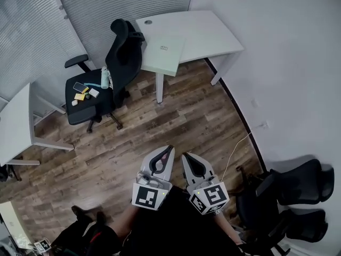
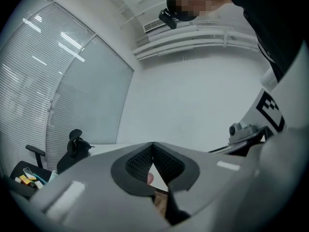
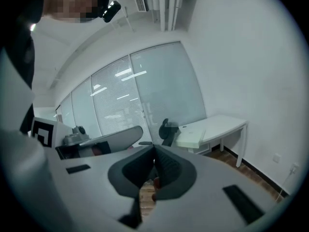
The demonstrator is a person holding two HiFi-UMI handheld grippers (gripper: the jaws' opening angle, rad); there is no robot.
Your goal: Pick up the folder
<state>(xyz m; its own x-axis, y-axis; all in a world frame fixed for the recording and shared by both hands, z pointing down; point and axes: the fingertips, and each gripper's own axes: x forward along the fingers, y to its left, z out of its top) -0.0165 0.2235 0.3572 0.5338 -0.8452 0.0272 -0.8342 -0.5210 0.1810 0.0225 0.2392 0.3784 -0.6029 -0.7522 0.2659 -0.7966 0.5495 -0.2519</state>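
Currently you hold both grippers low in the head view, side by side over the wooden floor [image 1: 181, 116] and well apart from the folder [image 1: 162, 51].

Your left gripper [image 1: 170, 149] has its jaws brought together at the tips. Its own view shows the two ribbed pads [image 2: 140, 161] meeting at the top with nothing clamped between them, only floor visible through the small gap below. Your right gripper [image 1: 185, 156] is likewise closed and empty. In the right gripper view its jaws meet at the tips [image 3: 154, 148], and no object sits between them.

The folder, pale greenish-white with a small label on top, lies flat on the white tabletop [image 1: 213, 31] at the far side of the room, at the tabletop's left end with its near corner hanging past the edge. In the right gripper view it shows as a pale slab [image 3: 192, 137] on that same tabletop.

Just beside the folder stands a black office chair [image 1: 125, 49], its back close to the tabletop. On its seat lie a phone [image 1: 80, 86], a bottle [image 1: 105, 78] and a few small yellow and white items.
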